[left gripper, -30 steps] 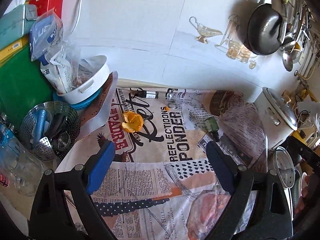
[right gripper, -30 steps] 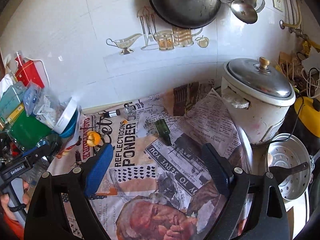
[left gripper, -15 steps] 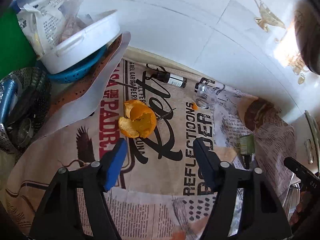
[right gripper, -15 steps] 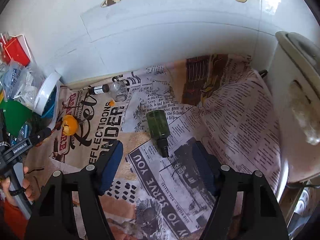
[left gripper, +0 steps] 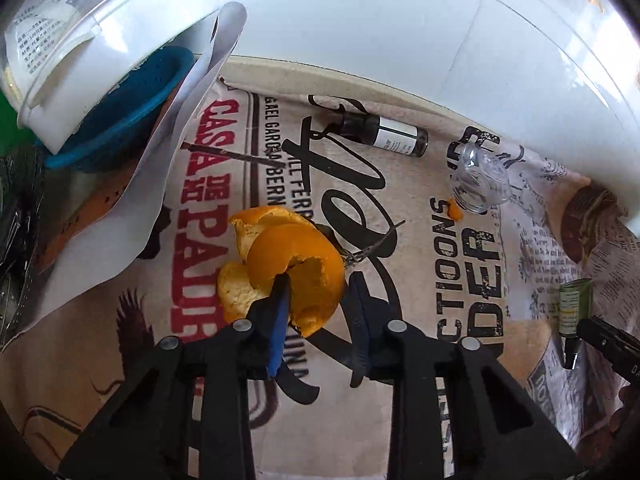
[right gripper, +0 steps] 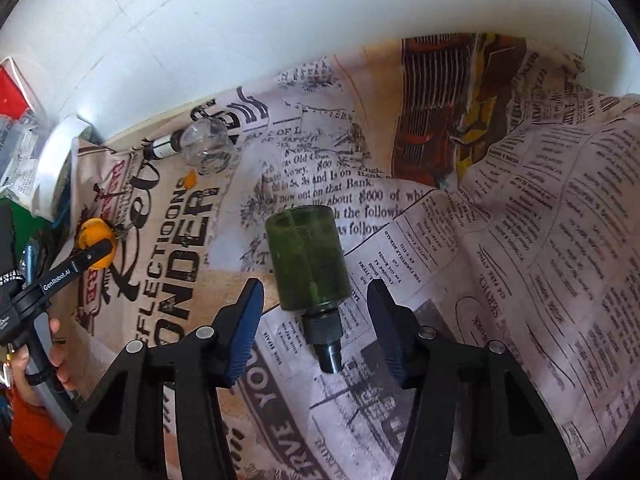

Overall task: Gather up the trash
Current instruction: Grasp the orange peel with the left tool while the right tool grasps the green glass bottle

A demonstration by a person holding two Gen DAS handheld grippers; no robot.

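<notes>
In the left wrist view the left gripper (left gripper: 316,284) pinched the curled orange peel (left gripper: 288,264) between narrowed fingers and risked tearing it, while in the right wrist view the right gripper (right gripper: 316,304), jaws wide, straddled the lying green bottle (right gripper: 308,260), which might roll aside.

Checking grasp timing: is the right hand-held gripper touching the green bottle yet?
Apart. The right wrist view shows newspaper between each blue pad and the green bottle; the right hand-held gripper straddles it, open.

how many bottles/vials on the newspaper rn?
3, all lying down: dark green glass bottle between the right gripper fingers; black white-labelled vial by the wall; clear glass vial beside it.
</notes>
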